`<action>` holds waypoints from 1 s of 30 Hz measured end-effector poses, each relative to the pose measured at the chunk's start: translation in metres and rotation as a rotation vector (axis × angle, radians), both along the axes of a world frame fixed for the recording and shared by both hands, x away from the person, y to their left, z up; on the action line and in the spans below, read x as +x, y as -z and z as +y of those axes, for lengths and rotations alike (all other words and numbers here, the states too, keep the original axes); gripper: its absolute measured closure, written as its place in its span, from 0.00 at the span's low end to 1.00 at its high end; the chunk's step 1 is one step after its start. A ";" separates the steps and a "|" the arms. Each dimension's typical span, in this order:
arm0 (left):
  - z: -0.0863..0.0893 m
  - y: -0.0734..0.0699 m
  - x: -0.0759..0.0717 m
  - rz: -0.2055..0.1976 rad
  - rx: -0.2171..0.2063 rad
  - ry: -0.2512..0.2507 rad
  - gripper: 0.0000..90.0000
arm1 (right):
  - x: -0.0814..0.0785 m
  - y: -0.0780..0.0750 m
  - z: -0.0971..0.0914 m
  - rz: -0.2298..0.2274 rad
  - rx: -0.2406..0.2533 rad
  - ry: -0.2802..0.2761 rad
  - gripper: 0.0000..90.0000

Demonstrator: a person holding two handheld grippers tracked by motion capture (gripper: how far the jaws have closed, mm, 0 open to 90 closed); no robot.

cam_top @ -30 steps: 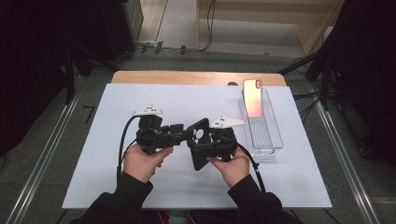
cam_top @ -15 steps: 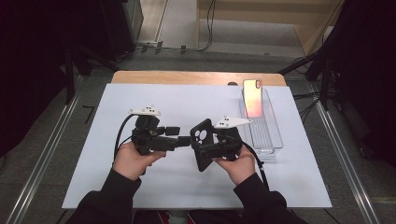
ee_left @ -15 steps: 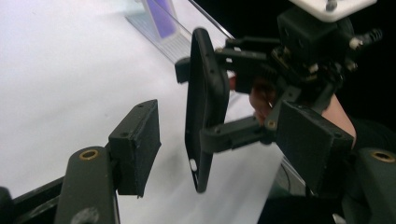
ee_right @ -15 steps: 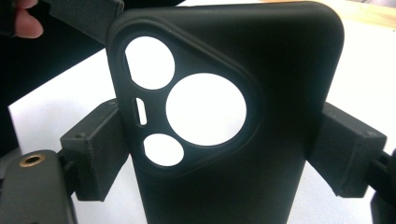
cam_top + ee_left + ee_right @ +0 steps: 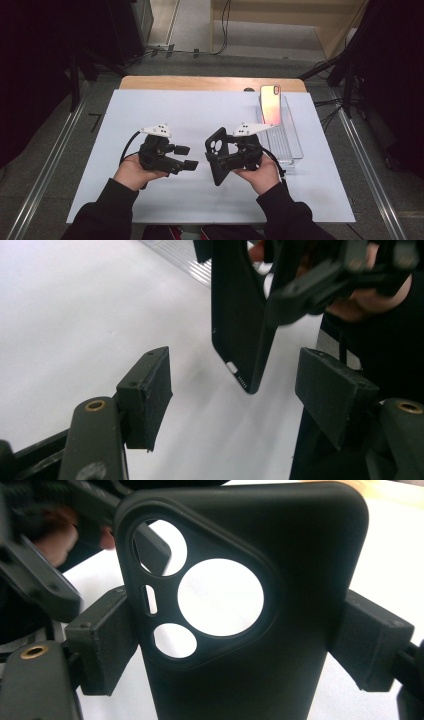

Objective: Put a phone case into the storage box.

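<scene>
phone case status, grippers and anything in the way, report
Right gripper clamped on black phone case by its edges. Left gripper open, jaws just widened, off the case. Phone leaning in clear tray, out of the way.

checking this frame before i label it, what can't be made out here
- Phone case, right gripper view: lower end cut off by the bottom edge; its inner side faces away.
- Phone case in the left gripper view: top cut off by the upper edge, where the right gripper is blurred.
- Phone in the clear tray, high view: too small to tell front from back.
- Left gripper, high view: the hand covers its rear.
</scene>
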State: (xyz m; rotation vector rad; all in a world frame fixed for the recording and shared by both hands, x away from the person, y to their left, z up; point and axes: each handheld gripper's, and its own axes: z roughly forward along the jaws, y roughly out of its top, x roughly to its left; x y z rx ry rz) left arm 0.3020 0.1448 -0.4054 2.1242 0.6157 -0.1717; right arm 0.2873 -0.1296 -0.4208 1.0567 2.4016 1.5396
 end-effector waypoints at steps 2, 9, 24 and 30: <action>0.000 0.005 -0.002 -0.025 0.016 0.008 0.34 | 0.000 -0.001 -0.002 0.000 0.002 -0.008 0.14; 0.009 0.022 -0.005 -0.029 0.028 -0.009 0.34 | 0.001 -0.005 -0.009 0.000 0.009 -0.019 0.14; 0.028 0.039 -0.020 -0.035 0.038 -0.061 0.34 | 0.003 -0.014 -0.020 0.021 0.020 -0.021 0.14; 0.031 0.042 -0.023 -0.019 0.057 -0.105 0.34 | 0.004 -0.023 -0.028 0.016 0.031 -0.010 0.14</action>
